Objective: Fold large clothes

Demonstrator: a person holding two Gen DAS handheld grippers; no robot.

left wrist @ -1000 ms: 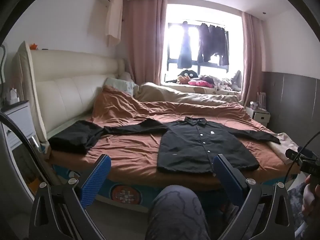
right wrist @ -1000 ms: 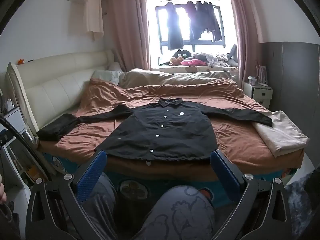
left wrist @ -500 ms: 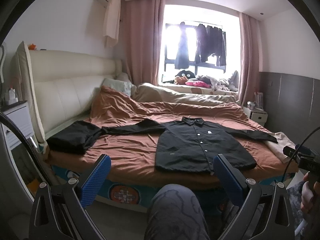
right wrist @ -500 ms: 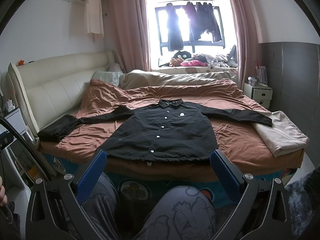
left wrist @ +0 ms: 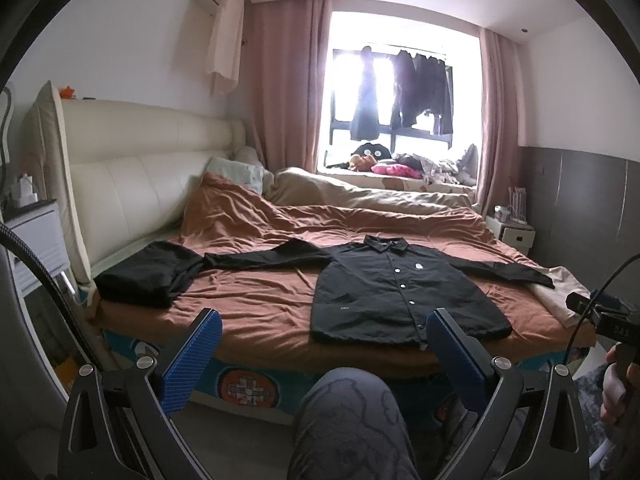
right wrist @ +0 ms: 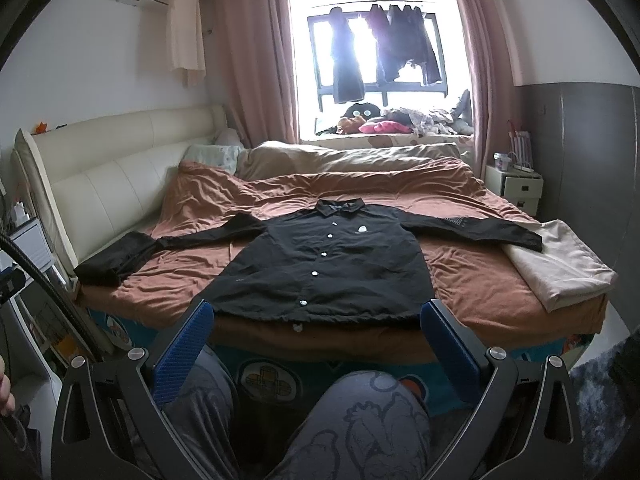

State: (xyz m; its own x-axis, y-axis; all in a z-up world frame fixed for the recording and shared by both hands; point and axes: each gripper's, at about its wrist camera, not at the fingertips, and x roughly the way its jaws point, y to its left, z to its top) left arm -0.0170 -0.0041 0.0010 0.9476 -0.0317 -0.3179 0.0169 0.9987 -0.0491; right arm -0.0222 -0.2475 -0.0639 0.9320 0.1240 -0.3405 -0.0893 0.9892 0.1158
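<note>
A black long-sleeved button shirt [left wrist: 396, 284] lies flat, front up, on the brown bedspread [left wrist: 256, 304], sleeves spread to both sides. It also shows in the right wrist view [right wrist: 320, 268], hem at the near bed edge. My left gripper [left wrist: 320, 344] is open and empty, held in front of the bed, well short of the shirt. My right gripper [right wrist: 316, 336] is open and empty, just short of the shirt's hem.
A dark folded garment [left wrist: 144, 276] lies at the bed's left corner. A folded beige cloth [right wrist: 560, 268] lies at the right corner. My knees [right wrist: 360, 424] are below the grippers. A nightstand [right wrist: 516, 186] stands far right; a white cabinet [left wrist: 36, 240] stands left.
Both views have tilted up slightly and pulled back a little from the bed. The shirt has not moved; both grippers stay open.
</note>
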